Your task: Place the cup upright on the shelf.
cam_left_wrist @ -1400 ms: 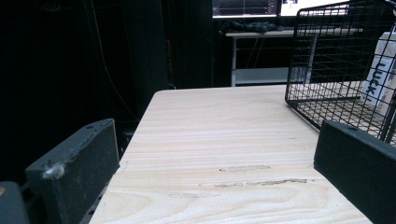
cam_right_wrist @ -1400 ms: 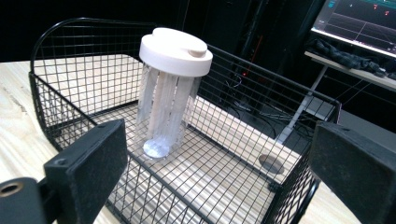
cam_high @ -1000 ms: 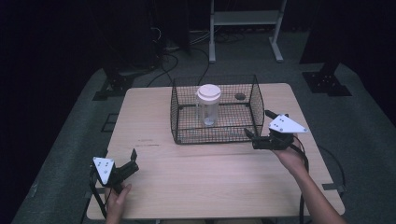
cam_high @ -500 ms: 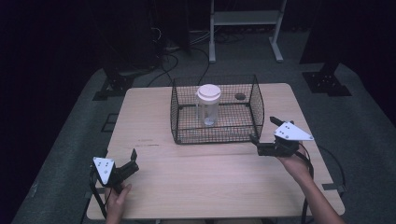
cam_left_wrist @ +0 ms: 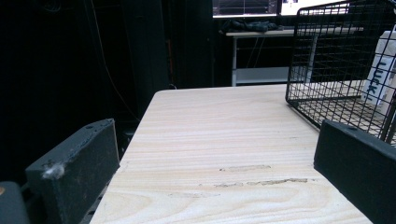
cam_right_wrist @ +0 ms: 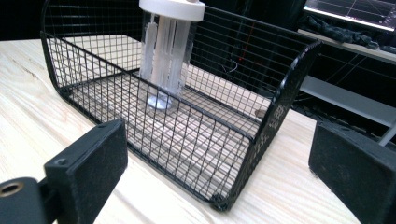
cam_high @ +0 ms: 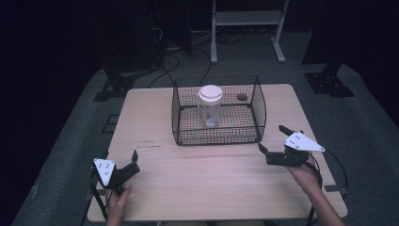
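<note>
A black wire basket point(cam_high: 256, 110) stands on the wooden table point(cam_high: 211, 179), at the middle toward the back. Inside it, upright, is a clear plastic jar point(cam_high: 209, 110) with a white lid. My right gripper point(cam_high: 272, 139) hovers open just off the basket's front right corner, nothing between its jaws. In the right gripper view the basket point(cam_right_wrist: 280, 93) and jar point(cam_right_wrist: 168, 51) lie ahead of the gripper point(cam_right_wrist: 219, 154). My left gripper point(cam_high: 134, 162) is open and empty near the front left edge. Its own view shows the gripper point(cam_left_wrist: 215, 149), with the basket point(cam_left_wrist: 341, 56) and jar point(cam_left_wrist: 380, 74) far right.
A small dark round spot point(cam_high: 242, 97) sits on the table behind the basket. A white metal stand point(cam_high: 247, 28), cables and black floor bases point(cam_high: 329, 82) lie beyond the table. Bare wood stretches between the two grippers.
My right gripper has drawn back from the basket's front right corner, to the right and a little toward the person. The left gripper, basket and jar have not moved.
</note>
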Tool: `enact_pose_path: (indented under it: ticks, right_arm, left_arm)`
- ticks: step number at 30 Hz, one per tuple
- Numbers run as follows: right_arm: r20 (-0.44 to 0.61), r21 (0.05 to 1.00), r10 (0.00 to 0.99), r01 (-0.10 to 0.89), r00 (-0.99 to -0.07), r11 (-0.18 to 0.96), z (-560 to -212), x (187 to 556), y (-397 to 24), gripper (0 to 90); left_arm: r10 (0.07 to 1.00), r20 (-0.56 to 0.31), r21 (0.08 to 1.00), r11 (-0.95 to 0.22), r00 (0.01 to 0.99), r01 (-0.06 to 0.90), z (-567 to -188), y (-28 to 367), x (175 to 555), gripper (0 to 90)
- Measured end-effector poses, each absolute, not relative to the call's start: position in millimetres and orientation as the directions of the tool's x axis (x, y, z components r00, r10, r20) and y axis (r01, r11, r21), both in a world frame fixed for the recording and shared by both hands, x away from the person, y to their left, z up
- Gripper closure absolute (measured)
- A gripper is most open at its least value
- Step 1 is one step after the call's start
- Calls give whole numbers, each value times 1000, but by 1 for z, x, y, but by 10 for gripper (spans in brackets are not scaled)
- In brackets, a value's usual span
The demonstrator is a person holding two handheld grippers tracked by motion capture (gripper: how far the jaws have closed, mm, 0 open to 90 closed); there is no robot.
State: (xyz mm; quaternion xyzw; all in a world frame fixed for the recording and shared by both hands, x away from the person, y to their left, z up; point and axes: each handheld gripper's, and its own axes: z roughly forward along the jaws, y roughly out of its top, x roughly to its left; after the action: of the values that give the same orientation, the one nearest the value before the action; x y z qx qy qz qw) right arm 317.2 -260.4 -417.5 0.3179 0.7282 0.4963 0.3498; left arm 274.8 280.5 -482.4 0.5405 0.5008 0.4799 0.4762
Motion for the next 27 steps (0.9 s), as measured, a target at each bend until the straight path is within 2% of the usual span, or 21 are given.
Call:
enact_pose_path:
  ticks: [27]
  right_arm:
    - [-142,946,841,178,-522,271,-449,288,-290,40]
  left_arm:
    - [998,43,995,-46,37,84,-482,280,275,0]
